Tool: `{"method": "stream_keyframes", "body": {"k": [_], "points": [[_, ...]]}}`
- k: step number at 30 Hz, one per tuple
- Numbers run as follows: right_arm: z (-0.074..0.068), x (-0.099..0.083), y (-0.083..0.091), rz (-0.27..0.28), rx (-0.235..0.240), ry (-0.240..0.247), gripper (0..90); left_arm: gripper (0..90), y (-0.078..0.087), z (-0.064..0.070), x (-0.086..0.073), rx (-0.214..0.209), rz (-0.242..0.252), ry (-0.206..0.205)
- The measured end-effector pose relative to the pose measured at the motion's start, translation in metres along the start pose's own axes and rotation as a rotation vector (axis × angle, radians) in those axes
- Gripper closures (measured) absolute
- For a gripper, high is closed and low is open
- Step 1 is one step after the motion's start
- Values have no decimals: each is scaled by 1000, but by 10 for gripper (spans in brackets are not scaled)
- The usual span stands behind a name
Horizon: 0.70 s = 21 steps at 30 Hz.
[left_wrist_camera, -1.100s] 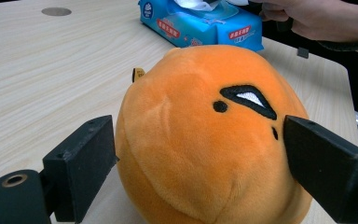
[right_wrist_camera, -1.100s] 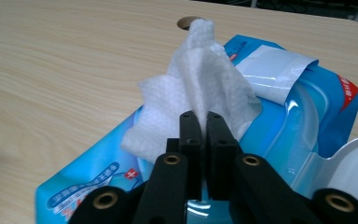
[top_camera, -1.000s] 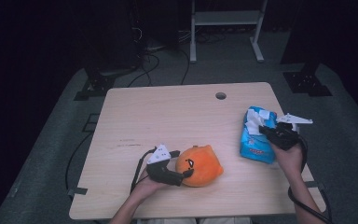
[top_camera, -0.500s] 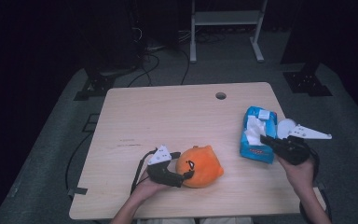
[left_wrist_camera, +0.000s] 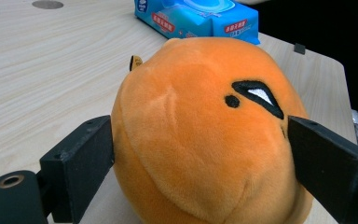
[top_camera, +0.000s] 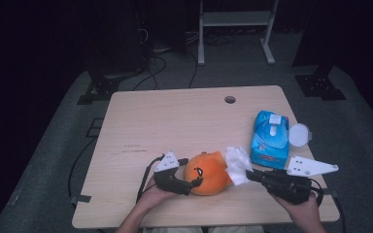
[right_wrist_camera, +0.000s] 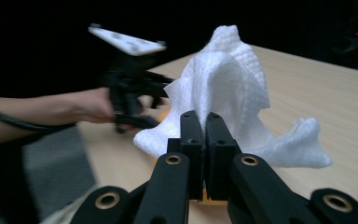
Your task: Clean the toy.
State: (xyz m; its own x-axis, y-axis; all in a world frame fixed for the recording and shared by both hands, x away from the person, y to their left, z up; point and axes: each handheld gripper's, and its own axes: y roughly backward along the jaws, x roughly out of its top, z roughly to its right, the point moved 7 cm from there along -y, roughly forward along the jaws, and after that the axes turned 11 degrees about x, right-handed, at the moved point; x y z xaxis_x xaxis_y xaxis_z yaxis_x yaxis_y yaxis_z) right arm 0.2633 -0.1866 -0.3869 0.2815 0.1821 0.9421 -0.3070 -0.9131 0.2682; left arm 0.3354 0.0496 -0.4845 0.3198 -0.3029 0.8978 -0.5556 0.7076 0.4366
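As we read the high view, the left gripper (top_camera: 194,182) clamps the orange plush toy (top_camera: 209,172) near the table's (top_camera: 175,121) front edge, while the right gripper (top_camera: 250,175) carries a white wipe (top_camera: 237,165) that touches the toy's right flank. We note the wipe lies directly between right gripper and toy, so the toy sits to the left of that gripper, along its pointing line. The blue wipes pack (top_camera: 270,139), lid open, rests just behind the right hand.

Seen from the left gripper view, both jaws stand wide and press the plush toy (left_wrist_camera: 200,140) on either side; its stitched eye faces up and right.

Seen from the right gripper view, the jaws are closed tight on a fold of the wipe (right_wrist_camera: 228,98), which billows ahead of them. We judge wiping the toy's surface calls for a short leftward push.
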Motion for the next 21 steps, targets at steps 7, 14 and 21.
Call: {"method": "stream_keyframes", "body": {"k": [7,14,21], "points": [[-22,-7,-22,-26,212,-104,870,96,0,0,-1,-6,3,2],[24,-30,-51,-161,121,-153,864,95,-1,0,0,-7,5,-7],[57,-43,-74,-211,-19,-104,721,95,-2,0,-1,-11,-4,-5]]}}
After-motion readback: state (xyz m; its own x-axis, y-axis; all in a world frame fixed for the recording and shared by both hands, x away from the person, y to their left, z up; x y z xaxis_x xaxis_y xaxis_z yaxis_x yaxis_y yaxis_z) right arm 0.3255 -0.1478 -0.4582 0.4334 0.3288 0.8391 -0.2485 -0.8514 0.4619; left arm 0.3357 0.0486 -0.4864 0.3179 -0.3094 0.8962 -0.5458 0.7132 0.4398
